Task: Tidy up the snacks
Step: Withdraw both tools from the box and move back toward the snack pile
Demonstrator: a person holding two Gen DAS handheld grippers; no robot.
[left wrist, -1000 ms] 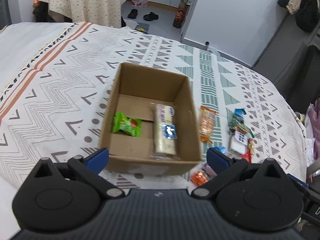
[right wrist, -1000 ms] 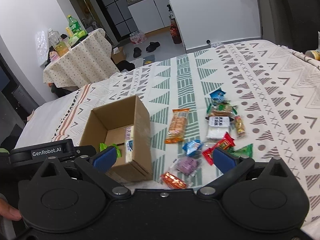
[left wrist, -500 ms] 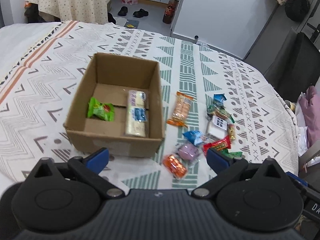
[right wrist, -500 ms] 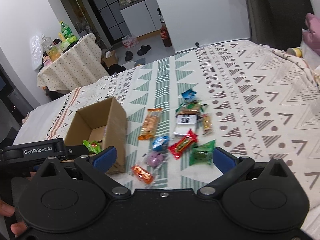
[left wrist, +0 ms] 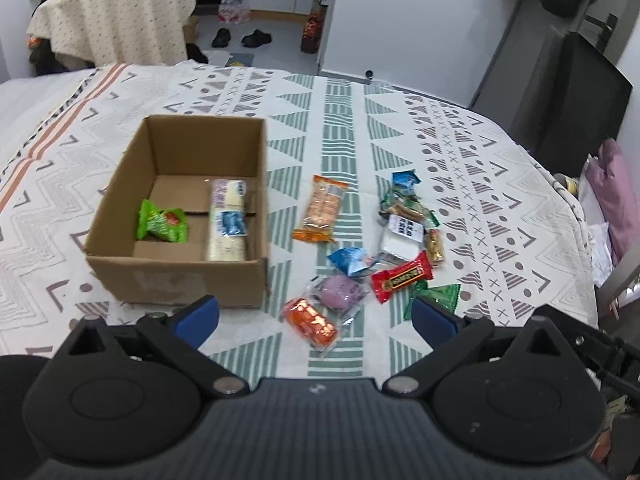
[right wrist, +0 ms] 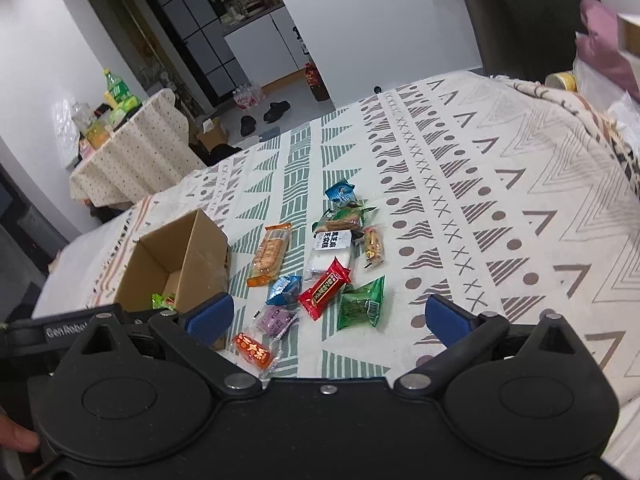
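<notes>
An open cardboard box [left wrist: 176, 276] sits on the patterned cloth and holds a green packet [left wrist: 162, 226] and a long white packet [left wrist: 227, 220]. To its right lie several loose snacks: an orange cracker pack [left wrist: 322, 212], a red bar [left wrist: 402, 276], a purple packet [left wrist: 340, 292], an orange packet [left wrist: 310, 320]. My left gripper [left wrist: 314, 320] is open and empty, above the orange packet. My right gripper [right wrist: 328, 318] is open and empty, near the green packet [right wrist: 362, 304] and red bar [right wrist: 326, 288]. The box [right wrist: 192, 264] is at its left.
The cloth-covered surface [left wrist: 460, 152] drops off at the right, near a purple cushion [left wrist: 616, 196]. A covered table with bottles [right wrist: 128, 148] stands behind on the left. Shoes [left wrist: 240, 38] lie on the floor beyond.
Both grippers have swung right, from over the box toward the loose snacks. The box now sits at the left of both views. Both stay open and empty.
</notes>
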